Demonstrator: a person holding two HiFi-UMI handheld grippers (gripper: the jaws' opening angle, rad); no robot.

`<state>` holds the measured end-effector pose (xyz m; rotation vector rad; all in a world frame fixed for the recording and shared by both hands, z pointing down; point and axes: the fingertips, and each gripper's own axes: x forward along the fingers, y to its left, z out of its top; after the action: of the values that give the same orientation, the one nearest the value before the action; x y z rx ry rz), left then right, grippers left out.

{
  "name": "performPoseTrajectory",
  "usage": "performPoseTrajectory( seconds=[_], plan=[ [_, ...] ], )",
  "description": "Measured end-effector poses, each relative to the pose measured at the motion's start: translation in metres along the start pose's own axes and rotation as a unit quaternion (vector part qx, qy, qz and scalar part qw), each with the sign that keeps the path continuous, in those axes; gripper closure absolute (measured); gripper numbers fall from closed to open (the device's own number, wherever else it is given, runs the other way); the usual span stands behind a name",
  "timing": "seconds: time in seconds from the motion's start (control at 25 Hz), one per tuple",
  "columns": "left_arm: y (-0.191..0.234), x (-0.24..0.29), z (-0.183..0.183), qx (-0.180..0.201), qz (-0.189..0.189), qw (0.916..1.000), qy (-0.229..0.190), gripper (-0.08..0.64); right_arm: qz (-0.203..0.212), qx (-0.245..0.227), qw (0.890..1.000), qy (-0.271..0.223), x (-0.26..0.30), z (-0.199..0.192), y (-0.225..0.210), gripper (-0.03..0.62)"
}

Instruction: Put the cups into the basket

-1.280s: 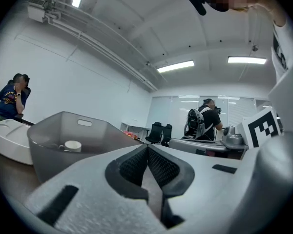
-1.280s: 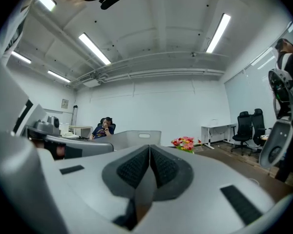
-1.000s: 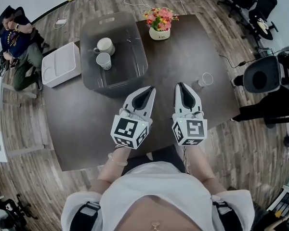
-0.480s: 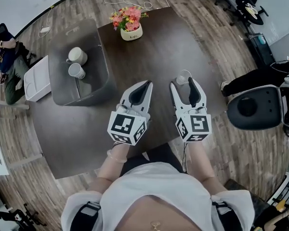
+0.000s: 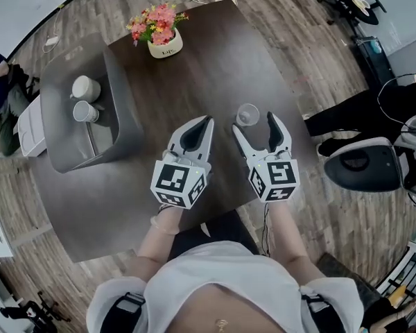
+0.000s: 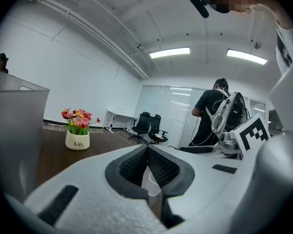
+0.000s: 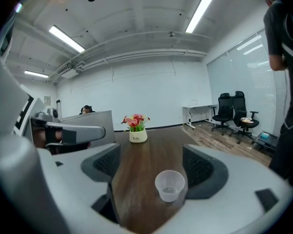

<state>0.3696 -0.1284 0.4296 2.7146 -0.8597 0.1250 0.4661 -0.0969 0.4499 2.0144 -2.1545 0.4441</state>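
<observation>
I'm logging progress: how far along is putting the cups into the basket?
Done: a white cup and a second cup sit in the basket. In hand: nothing is gripped yet. The right gripper, whose jaws have just been opening, has the clear cup between them on the table, not squeezed. The left gripper is shut and empty. Left to do: grip that cup and carry it to the basket.

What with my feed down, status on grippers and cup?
Left gripper shut, empty. Right gripper just opening, clear cup between its fingers, not gripped. Two cups already in basket. Nothing blocking.
</observation>
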Motion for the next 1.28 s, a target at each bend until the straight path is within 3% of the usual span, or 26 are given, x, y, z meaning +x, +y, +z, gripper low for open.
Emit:
performPoseTrajectory(
  seconds=[0.64, 1.08, 1.16, 1.28],
  plan=[
    [0.032, 0.040, -0.056, -0.029, 0.040, 0.9979, 0.042, 0.552, 0.022, 0.009, 0.995, 0.094, 0.065, -0.082, -0.037, 0.210],
    [0.042, 0.047, -0.066, -0.033, 0.047, 0.9970, 0.051, 0.552, 0.021, 0.007, 0.991, 0.130, 0.074, -0.106, -0.040, 0.213],
    [0.044, 0.046, -0.066, -0.035, 0.050, 0.9969, 0.051, 0.552, 0.017, 0.002, 0.992, 0.127, 0.075, -0.104, -0.040, 0.259],
    [0.047, 0.044, -0.065, -0.036, 0.053, 0.9967, 0.050, 0.552, 0.013, 0.002, 0.992, 0.126, 0.076, -0.104, -0.040, 0.261]
  ],
)
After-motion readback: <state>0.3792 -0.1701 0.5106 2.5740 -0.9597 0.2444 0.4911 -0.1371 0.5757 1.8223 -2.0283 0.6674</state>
